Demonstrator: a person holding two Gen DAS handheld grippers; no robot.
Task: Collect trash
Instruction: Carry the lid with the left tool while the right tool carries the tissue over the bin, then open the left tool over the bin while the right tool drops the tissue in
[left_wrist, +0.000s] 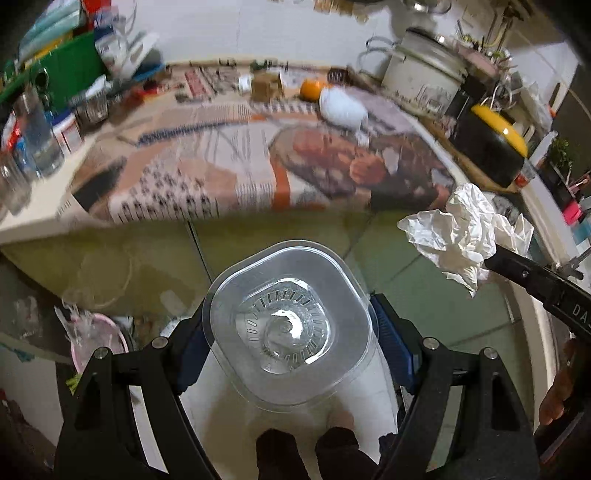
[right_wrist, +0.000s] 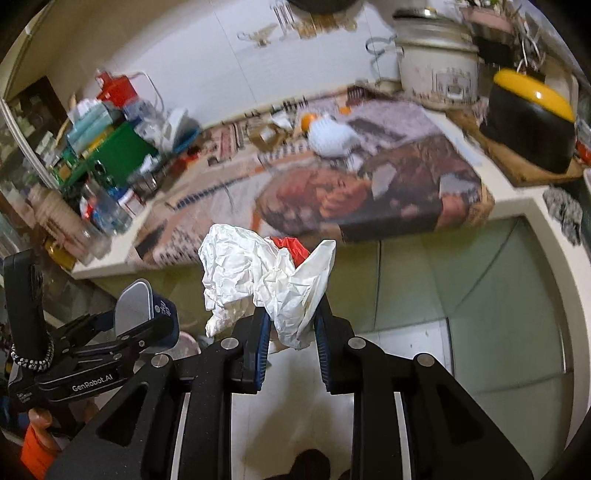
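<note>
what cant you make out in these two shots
- Left wrist view: where the clear plastic container clamped in the left gripper will go; no bin is recognisable.
- Right wrist view: the red scrap is mostly hidden behind the crumpled white paper in the right gripper.
- Both views: countertop clutter is motion-blurred.

The left hand-held gripper (left_wrist: 290, 332) clamps a clear plastic container (left_wrist: 291, 321) between its blue pads (left_wrist: 393, 343), its open mouth toward the camera, above green floor tiles (left_wrist: 258, 236). At right, the right hand-held gripper (left_wrist: 491, 260) reaches in gripping crumpled white paper (left_wrist: 458, 232). Farther off, a worktop (left_wrist: 37, 218) carries a patterned newspaper (left_wrist: 221, 166), a white wad (left_wrist: 341, 105), a rice cooker (left_wrist: 421, 74) and a black-and-yellow pot (left_wrist: 491, 144).
</note>
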